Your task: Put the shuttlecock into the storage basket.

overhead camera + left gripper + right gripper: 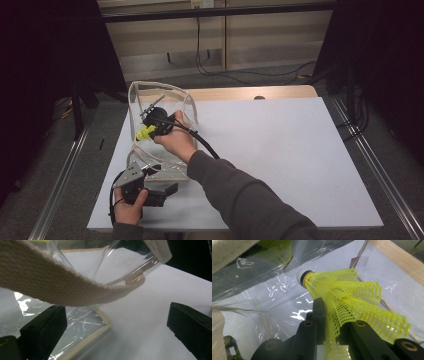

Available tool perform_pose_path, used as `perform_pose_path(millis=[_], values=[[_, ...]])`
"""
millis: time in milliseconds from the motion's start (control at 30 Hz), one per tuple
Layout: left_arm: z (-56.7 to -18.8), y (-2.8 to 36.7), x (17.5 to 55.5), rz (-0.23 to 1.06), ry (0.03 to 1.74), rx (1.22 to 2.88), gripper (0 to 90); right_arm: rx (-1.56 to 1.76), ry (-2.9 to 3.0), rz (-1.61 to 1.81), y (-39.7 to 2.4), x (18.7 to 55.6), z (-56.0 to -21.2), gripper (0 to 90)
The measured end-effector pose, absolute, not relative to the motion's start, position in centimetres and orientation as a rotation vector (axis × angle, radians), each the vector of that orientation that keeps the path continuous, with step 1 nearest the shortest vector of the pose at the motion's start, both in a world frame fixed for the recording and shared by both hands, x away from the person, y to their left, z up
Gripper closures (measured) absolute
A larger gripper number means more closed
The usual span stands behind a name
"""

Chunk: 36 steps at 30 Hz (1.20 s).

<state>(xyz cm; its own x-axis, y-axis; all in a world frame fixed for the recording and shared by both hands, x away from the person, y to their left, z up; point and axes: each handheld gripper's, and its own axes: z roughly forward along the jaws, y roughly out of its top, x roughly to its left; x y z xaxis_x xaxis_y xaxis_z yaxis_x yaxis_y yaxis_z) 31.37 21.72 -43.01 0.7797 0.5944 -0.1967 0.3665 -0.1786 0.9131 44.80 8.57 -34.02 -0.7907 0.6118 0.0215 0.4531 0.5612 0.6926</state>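
Shuttlecock (347, 297), yellow mesh skirt with a white cork tip, is pinched by the skirt in the right gripper (332, 322). Jaws are narrow and the mesh crumples between them. Cork points away from the gripper body, up and left in the right gripper view.

High view: right gripper (150, 125) sits at the mouth of a clear plastic bag (186, 102) standing on the left part of the white table (280, 150). Shuttlecock (145, 133) shows as a yellow patch at that gripper's near side, inside the bag's outline. In the right gripper view, clear film lies all around it.

Left gripper (167, 189) is low at the near left table edge, just beside the bag's base. Its jaws stand wide with bare table between them. In the left gripper view, one jaw sits by the bag's cream edging (87, 340), and the cream woven strap (50, 282) hangs across above the jaws. Contact there is unclear.
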Motion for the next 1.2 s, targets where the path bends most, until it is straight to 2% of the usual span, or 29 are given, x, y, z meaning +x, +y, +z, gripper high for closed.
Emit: perform_pose_path(millis=[1100, 1200], values=[[-43.1, 21.8, 31.4, 0.238, 0.743, 1.801, 2.8, 0.931, 2.619, 1.022, 9.2, 45.1, -35.7, 80.0], [-43.1, 21.8, 31.4, 0.238, 0.743, 1.801, 2.8, 0.931, 2.622, 1.026, 9.1, 45.1, -35.7, 85.6]])
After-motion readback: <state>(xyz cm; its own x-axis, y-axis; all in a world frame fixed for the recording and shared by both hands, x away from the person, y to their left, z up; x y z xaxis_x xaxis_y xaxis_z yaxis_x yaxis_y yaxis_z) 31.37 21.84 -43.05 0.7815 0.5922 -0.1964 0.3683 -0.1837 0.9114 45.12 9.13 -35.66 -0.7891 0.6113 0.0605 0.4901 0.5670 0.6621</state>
